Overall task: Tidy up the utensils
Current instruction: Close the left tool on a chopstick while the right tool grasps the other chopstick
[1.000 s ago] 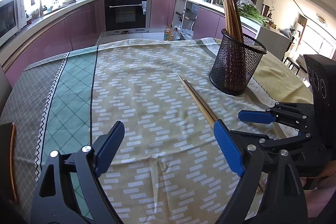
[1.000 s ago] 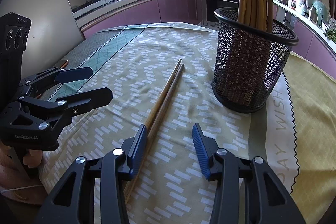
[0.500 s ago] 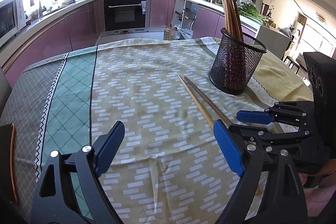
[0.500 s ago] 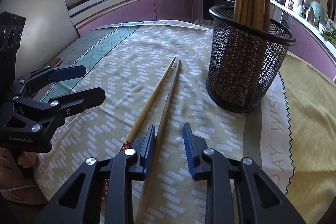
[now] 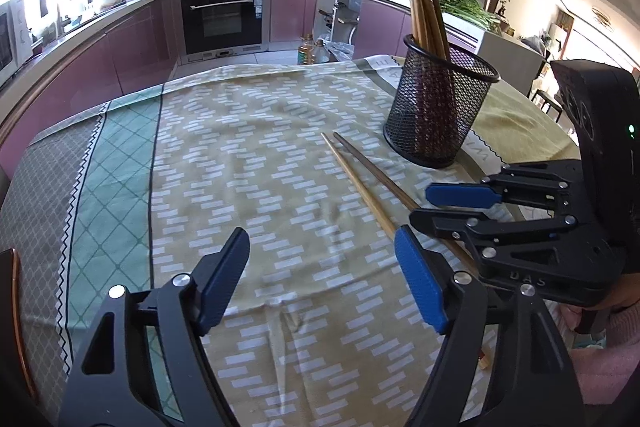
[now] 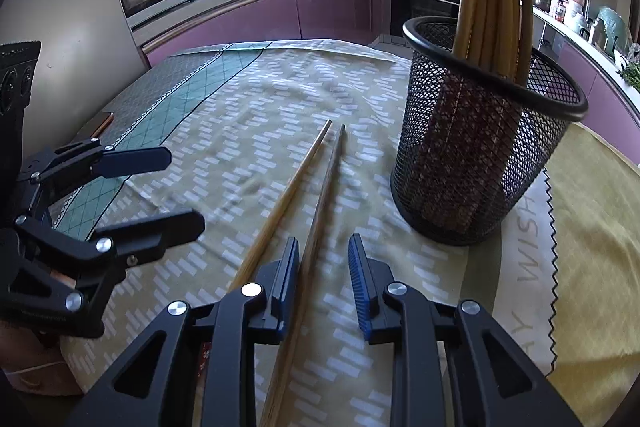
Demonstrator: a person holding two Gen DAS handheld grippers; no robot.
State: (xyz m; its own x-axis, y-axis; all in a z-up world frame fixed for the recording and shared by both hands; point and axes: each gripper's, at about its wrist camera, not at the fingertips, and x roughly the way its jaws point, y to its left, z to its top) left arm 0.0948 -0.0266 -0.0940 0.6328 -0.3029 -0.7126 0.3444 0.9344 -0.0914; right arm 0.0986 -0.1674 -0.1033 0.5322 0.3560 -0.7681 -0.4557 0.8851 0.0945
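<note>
Right, two loose chopsticks [image 6: 304,187] lie side by side on the cloth-covered surface [image 5: 248,163], tips pointing toward the mesh holder [image 6: 480,163], which stands near them w/ more chopsticks upright inside. The right hand-held gripper [image 6: 324,267] has just been closing; the darker stick [image 6: 326,187] runs between its pads, touching the left pad, gap still on the other side, so not clamped yet. The paler stick [image 6: 280,203] lies just outside it. The left hand-held gripper [image 5: 320,279] has narrowed a bit but is wide open, nothing in it, over bare cloth. Sticks look light, stiff, thin and smooth, so prob. prone to rolling or pivoting in the pads. Best taken near the thick end, square across, firm squeeze.
</note>
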